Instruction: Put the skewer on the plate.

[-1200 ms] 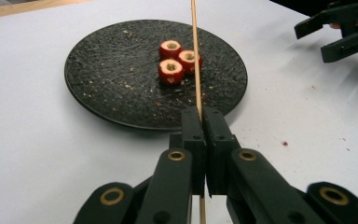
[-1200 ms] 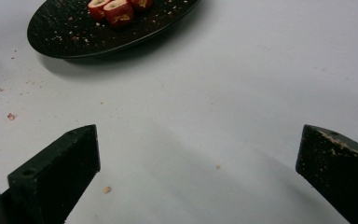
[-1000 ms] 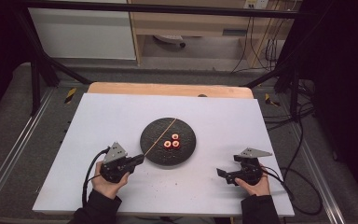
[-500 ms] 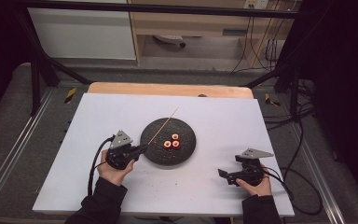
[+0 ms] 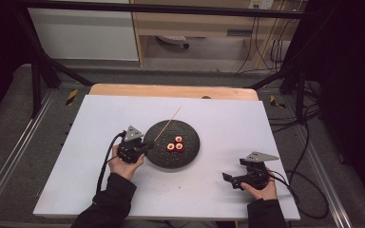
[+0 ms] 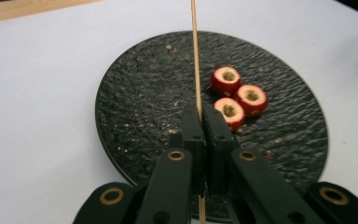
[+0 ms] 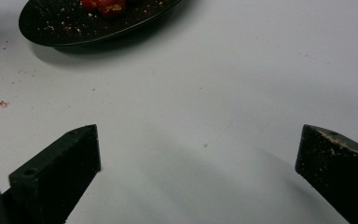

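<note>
A thin wooden skewer (image 5: 168, 124) (image 6: 194, 56) is pinched between the jaws of my left gripper (image 5: 147, 145) (image 6: 201, 113), which is shut on it. It slants over the black round plate (image 5: 190, 153) (image 6: 140, 93) and past its far rim. Three hollowed red fruit pieces (image 5: 175, 144) (image 6: 237, 95) lie together on the plate, just right of the skewer and the gripper's tips. My right gripper (image 5: 226, 179) (image 7: 199, 131) rests on the white table near the front right, open with nothing between its jaws. The plate's edge (image 7: 74, 25) lies ahead of it.
The white tabletop (image 5: 100, 118) has crumbs around the plate. A wooden strip (image 5: 171, 90) borders its far edge. Metal rails (image 5: 9, 156) run along both sides, and cables (image 5: 309, 142) hang at the right.
My left gripper has carried the skewer forward and to the right, from the table near the plate's front left to over its left rim. The right gripper has stayed put.
</note>
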`<action>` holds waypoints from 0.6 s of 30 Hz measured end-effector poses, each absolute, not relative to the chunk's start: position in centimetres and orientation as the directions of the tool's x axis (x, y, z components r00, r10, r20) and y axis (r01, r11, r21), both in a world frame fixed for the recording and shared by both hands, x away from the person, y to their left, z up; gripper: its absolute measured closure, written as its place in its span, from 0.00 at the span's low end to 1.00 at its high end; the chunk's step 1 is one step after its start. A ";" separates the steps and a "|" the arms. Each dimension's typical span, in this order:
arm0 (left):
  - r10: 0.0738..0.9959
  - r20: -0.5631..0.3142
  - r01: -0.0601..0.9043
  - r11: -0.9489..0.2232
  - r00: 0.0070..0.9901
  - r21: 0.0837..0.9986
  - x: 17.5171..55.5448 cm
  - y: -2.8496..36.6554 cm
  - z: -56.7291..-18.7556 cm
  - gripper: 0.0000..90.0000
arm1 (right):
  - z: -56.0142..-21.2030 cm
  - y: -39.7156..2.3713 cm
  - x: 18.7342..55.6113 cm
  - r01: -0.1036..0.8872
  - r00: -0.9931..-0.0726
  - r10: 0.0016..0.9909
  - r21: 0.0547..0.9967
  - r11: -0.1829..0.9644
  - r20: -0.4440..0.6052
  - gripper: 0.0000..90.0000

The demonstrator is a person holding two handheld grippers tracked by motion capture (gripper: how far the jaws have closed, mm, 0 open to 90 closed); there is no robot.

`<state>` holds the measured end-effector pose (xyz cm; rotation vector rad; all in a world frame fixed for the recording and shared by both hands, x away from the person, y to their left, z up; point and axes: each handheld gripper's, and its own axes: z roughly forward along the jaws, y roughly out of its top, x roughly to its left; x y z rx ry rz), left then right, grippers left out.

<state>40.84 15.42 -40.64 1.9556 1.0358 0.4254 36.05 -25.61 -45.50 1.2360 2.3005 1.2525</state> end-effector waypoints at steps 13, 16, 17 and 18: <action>0.810 -0.045 0.544 -0.351 0.585 0.762 42.0 13.6 -42.9 0.98 | -45.6 -25.5 36.1 0.563 -0.612 0.772 0.780 0.272 0.172 0.02; 0.809 -0.044 0.555 -0.361 0.586 0.750 42.0 13.2 -43.2 0.98 | -45.6 -25.5 36.1 0.564 -0.611 0.773 0.780 0.273 0.171 0.02; 0.810 -0.042 0.557 -0.364 0.585 0.747 42.0 13.2 -43.3 0.98 | -45.6 -25.5 36.1 0.562 -0.612 0.773 0.780 0.275 0.169 0.02; 0.811 -0.038 0.558 -0.368 0.584 0.744 42.1 13.1 -43.4 0.98 | -45.7 -25.5 36.2 0.562 -0.612 0.773 0.781 0.274 0.169 0.02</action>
